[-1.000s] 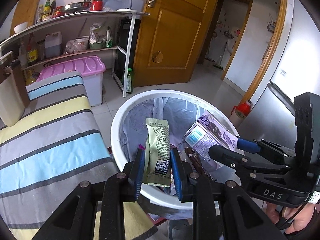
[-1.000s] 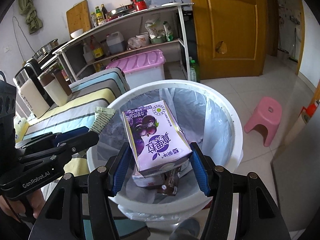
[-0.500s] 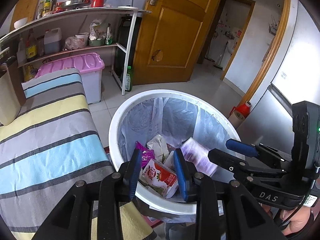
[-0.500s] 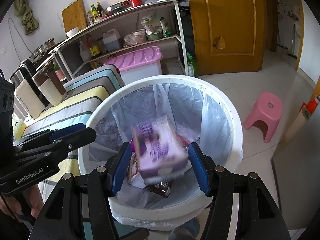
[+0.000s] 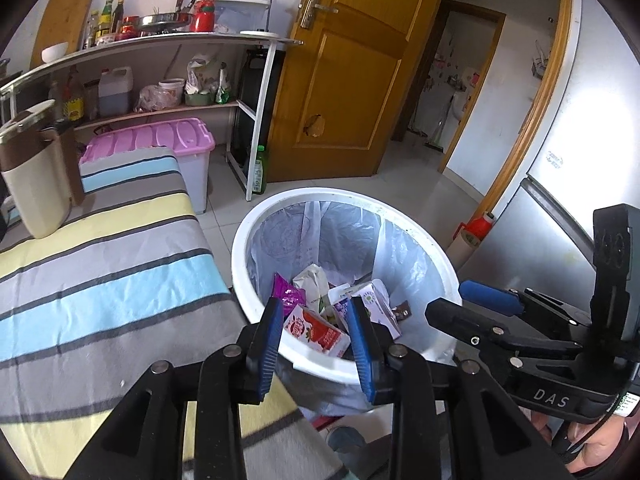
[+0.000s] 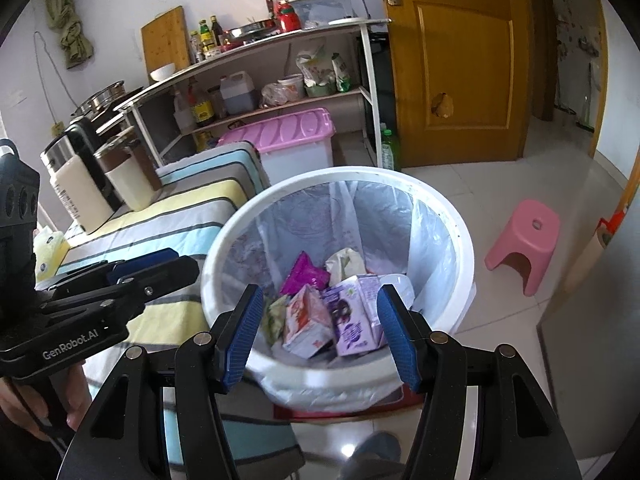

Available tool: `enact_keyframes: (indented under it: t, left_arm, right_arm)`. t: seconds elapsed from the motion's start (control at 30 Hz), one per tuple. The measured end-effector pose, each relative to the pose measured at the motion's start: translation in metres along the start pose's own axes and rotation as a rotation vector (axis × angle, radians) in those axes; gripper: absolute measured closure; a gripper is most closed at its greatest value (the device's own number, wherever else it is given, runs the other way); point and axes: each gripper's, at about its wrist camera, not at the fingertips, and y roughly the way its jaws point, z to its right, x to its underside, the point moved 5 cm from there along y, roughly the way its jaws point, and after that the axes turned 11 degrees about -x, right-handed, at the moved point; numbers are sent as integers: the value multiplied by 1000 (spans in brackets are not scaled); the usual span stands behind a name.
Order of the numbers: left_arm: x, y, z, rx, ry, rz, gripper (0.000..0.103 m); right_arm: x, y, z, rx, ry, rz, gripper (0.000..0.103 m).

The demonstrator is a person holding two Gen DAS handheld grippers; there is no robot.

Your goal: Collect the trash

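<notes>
A white trash bin [image 5: 340, 200] lined with a clear bag stands on the floor beside the striped table; it also shows in the right wrist view [image 6: 464, 240]. Inside lie a purple juice carton [image 6: 356, 312], a red carton [image 6: 306, 322], a magenta wrapper [image 6: 304, 272], a green packet [image 6: 276, 312] and a cream wrapper [image 6: 346, 262]. My left gripper [image 5: 316, 338] is open and empty over the bin's near rim. My right gripper [image 6: 320, 332] is open and empty above the bin. The cartons also show in the left wrist view [image 5: 372, 304].
A striped cloth covers the table [image 5: 100, 260] left of the bin. A beige kettle [image 5: 32, 184] stands on it. A pink-lidded storage box [image 5: 160, 144] and a shelf rack [image 5: 256, 112] stand behind. A pink stool [image 6: 524, 240] is right of the bin. A wooden door [image 5: 344, 80] is beyond.
Both grippers opened. The green packet dropped from the left gripper and the purple carton fell from the right gripper; both now lie in the bin.
</notes>
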Motion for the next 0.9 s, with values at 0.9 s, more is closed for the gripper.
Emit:
enact_keyframes:
  t: [0.9]
  left_arm:
    - [58,-110,-19,-93,-5,93,61]
  right_arm:
    - [51,-76,-76,-22,-102,64,43]
